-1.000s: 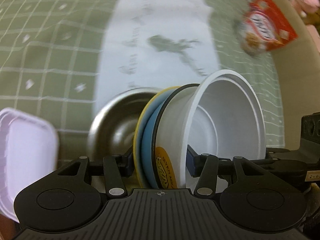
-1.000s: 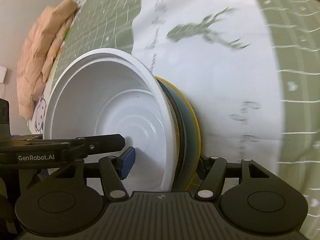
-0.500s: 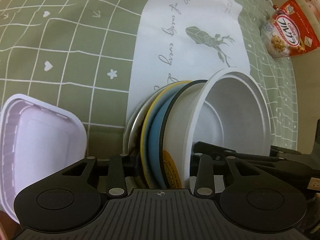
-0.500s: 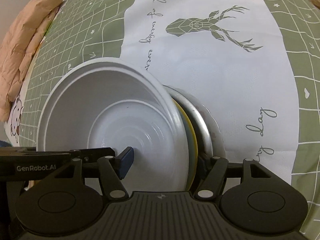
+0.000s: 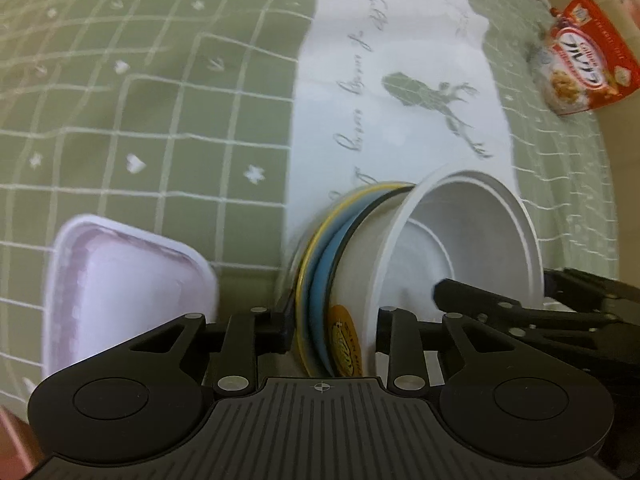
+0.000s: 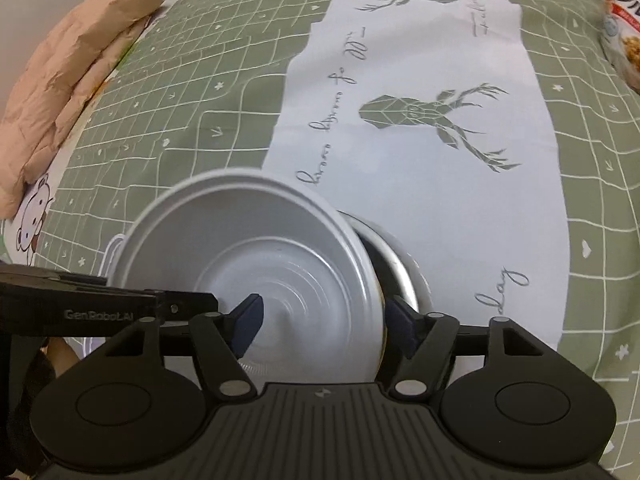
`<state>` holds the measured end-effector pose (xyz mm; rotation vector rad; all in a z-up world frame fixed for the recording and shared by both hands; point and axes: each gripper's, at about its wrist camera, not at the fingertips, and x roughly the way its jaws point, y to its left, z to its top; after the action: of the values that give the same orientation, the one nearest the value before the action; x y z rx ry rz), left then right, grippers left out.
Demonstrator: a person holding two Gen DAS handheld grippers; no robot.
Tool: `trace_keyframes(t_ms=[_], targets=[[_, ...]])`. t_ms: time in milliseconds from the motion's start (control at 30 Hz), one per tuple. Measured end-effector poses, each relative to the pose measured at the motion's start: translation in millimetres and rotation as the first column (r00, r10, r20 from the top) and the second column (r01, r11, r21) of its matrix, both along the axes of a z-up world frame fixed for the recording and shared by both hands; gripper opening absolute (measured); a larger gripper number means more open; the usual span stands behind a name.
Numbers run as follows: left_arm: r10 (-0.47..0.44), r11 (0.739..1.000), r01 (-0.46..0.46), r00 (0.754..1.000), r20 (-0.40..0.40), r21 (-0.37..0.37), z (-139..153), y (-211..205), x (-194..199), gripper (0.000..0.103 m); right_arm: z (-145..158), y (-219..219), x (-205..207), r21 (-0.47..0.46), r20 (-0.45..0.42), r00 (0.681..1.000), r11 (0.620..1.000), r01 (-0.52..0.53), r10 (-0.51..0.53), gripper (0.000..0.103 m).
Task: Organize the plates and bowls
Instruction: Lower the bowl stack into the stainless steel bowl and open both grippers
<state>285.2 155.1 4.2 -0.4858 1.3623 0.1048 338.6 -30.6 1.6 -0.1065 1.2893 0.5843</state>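
Observation:
A stack stands on edge over the tablecloth: a steel bowl (image 6: 405,264), a yellow plate (image 5: 307,280), a blue plate (image 5: 322,292) and a white bowl (image 5: 460,240) with a black rim. My left gripper (image 5: 334,328) is closing on the stack, one pad outside the steel bowl and one inside the white bowl, and both look pressed on. The jaws of my right gripper (image 6: 326,316) are opening. One of its fingers (image 6: 250,314) hovers inside the white bowl (image 6: 248,232), the other behind the stack.
A pale pink square container (image 5: 120,280) lies left of the stack. A red cereal bag (image 5: 580,60) sits at the far right edge, and crumpled brown paper (image 6: 72,60) at the far left. A green checked cloth (image 6: 200,100) with a white deer runner (image 6: 420,140) covers the table.
The steel bowl, apart from the plates a second ago, now sits tight against the yellow plate. My left jaws have closed in on the stack, and my right jaws stand slightly wider.

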Motion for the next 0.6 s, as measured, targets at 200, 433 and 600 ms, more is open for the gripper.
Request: trace_keyframes(t_ms=[200, 433, 600], targets=[[0.022, 1.000, -0.022, 1.000, 0.016, 0.011, 7, 5, 0, 0.030, -6, 6, 1, -0.057, 0.015, 1.000, 0.998, 0.019, -0.018, 0.069], [0.036, 0.999, -0.036, 0.999, 0.026, -0.002, 16, 7, -6, 0.029, -3, -1, -5, -0.058, 0.013, 0.999, 0.997, 0.044, -0.043, 0.070], [0.013, 1.000, -0.014, 0.999, 0.029, 0.016, 16, 1, -2, 0.031, 5, -1, -6, 0.022, -0.028, 0.999, 0.999, 0.030, -0.029, 0.069]])
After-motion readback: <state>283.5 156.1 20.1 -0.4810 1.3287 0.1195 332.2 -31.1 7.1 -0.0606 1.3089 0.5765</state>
